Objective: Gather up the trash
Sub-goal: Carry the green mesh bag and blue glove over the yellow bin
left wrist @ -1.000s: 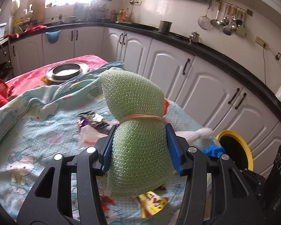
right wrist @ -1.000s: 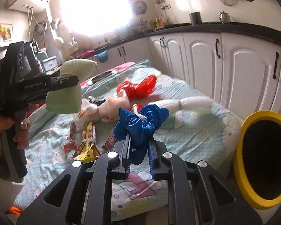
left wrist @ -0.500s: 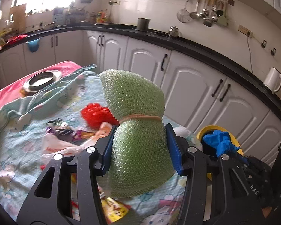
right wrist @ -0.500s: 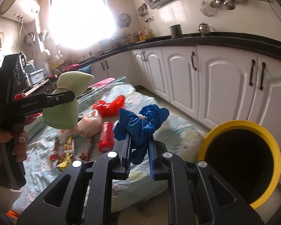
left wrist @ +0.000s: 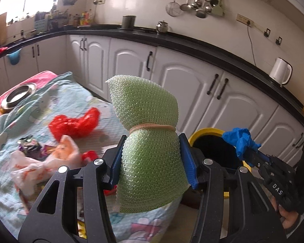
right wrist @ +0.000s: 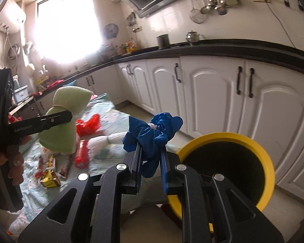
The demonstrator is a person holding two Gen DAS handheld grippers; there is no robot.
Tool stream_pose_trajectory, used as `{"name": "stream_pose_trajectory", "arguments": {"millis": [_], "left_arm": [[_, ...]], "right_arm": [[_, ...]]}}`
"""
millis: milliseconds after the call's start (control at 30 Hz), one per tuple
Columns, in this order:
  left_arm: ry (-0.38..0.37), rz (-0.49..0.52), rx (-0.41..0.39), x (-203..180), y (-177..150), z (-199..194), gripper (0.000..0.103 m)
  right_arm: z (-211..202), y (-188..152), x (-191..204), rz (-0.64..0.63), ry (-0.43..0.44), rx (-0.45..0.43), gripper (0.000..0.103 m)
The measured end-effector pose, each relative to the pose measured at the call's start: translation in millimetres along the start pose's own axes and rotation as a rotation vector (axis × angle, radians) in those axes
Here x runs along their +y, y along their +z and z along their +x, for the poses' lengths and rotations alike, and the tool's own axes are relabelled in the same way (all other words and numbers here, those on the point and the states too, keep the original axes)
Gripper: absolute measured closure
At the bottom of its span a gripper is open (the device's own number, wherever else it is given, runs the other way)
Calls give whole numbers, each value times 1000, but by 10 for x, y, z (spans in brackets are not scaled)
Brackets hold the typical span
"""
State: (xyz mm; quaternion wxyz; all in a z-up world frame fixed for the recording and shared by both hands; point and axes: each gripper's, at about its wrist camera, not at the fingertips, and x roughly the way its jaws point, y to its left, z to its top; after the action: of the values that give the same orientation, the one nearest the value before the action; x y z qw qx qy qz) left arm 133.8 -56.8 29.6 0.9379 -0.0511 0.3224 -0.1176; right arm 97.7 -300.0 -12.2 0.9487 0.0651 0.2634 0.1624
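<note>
Home kitchen: cabinets [right wrist: 214, 101], hanging utensils [left wrist: 198, 6].

White cabinets [right wrist: 212, 93] under a black counter [left wrist: 192, 46] (bright window [right wrist: 66, 26] behind).

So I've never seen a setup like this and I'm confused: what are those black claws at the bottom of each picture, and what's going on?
They are hand-held grippers, one in each of a person's hands, each with a camera looking along its fingers. The left gripper squeezes a green mesh bundle tied with a rubber band. The right gripper pinches a crumpled blue glove near a yellow-rimmed bin. Behind them, a cartoon-print cloth holds more trash: a red plastic bag and wrappers.
</note>
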Motion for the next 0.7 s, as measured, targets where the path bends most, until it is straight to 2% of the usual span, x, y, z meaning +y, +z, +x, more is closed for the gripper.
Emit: {"name": "stream_pose_trajectory", "arguments": {"millis": [367, 700], "left_arm": [[-90, 58, 39, -503, -56, 287, 60], [-158, 108, 79, -908, -134, 620, 60]], "right_arm": [[-81, -86, -433, 41, -108, -4, 88], [-71, -247, -863, 112, -182, 38, 88]]}}
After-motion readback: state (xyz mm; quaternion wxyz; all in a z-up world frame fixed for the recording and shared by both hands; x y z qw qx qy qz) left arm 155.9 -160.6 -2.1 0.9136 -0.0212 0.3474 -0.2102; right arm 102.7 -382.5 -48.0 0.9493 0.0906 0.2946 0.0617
